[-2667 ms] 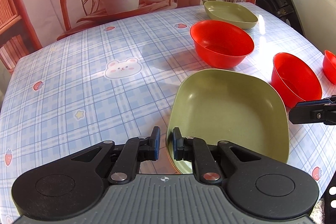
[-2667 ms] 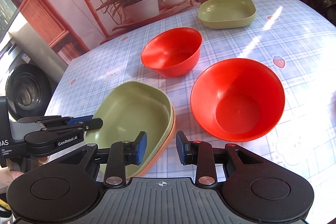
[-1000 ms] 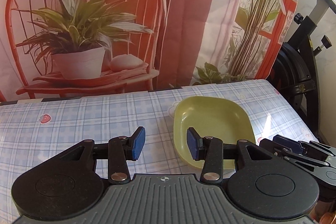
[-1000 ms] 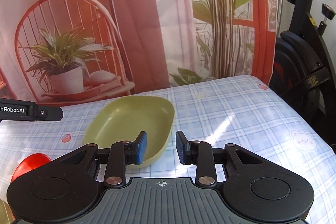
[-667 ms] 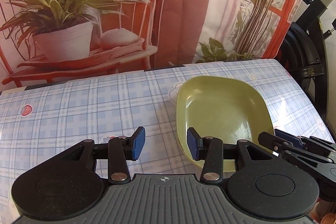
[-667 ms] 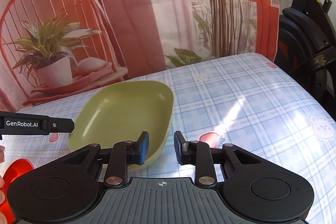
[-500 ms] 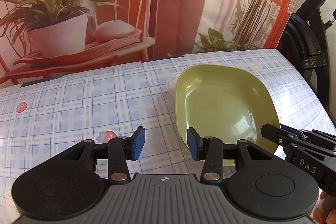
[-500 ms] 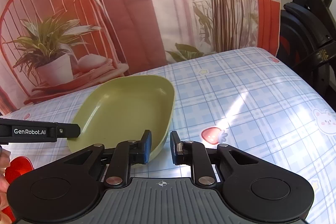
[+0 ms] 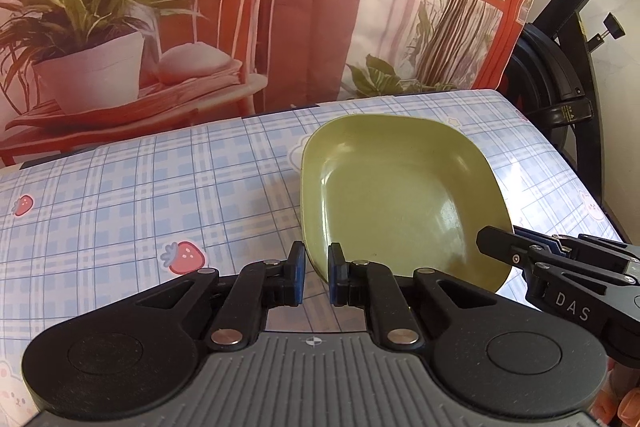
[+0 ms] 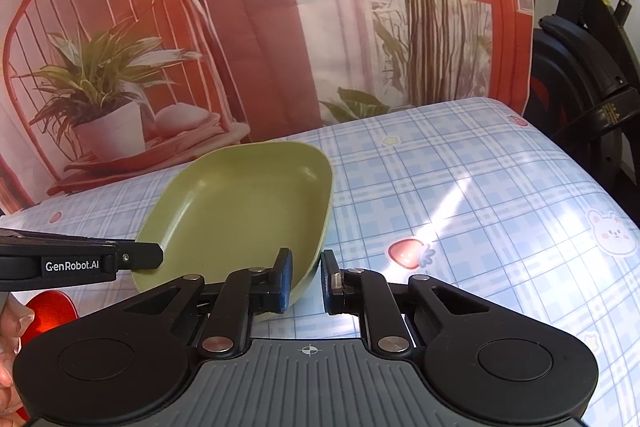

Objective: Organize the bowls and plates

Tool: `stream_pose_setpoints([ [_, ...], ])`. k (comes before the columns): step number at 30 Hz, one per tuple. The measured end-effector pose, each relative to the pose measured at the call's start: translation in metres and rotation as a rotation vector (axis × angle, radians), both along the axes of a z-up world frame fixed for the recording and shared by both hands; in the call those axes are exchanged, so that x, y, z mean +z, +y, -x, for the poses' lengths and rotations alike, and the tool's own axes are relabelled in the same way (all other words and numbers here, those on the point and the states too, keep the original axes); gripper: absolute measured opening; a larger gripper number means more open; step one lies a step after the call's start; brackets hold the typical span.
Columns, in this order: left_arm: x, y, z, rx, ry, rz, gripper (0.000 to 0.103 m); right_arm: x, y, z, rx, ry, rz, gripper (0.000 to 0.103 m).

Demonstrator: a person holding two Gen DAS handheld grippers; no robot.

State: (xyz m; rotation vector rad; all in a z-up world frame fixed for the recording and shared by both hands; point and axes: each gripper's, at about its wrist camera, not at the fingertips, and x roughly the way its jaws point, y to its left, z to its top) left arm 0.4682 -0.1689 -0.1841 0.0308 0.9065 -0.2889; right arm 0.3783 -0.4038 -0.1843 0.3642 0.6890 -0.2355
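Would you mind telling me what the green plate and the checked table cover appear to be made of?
The green plate looks like moulded plastic or melamine with a satin finish: uniform olive colour, rounded rim, soft highlights on its inner wall. The table cover looks like glossy vinyl or oilcloth: a printed plaid with strawberries and bears, lying smooth, with a bright streak of reflected sunlight. Neither can be confirmed by sight alone.

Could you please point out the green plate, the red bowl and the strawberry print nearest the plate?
green plate point(image 9: 400, 195), left wrist view, inner floor.
red bowl point(image 10: 52, 311), right wrist view, visible rim.
strawberry print point(image 10: 406, 254), right wrist view, its middle.
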Motion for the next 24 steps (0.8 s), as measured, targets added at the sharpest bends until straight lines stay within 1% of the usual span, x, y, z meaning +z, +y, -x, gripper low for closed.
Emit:
stream_pose_setpoints([
  [3,0.011,0.002,0.008,-0.002,-0.021,0.008,0.013,0.014,0.005,0.006,0.004,-0.024,0.034,0.014],
  [11,0.045,0.016,0.039,0.001,-0.085,0.023,0.013,0.055,0.027,0.028,0.023,-0.082,0.077,0.014],
  [18,0.073,0.036,0.072,0.008,-0.143,0.032,0.013,0.083,0.055,0.049,0.037,-0.122,0.087,0.014],
  [24,0.095,0.059,0.102,0.015,-0.180,0.023,0.013,0.103,0.089,0.069,0.071,-0.148,0.080,0.015],
])
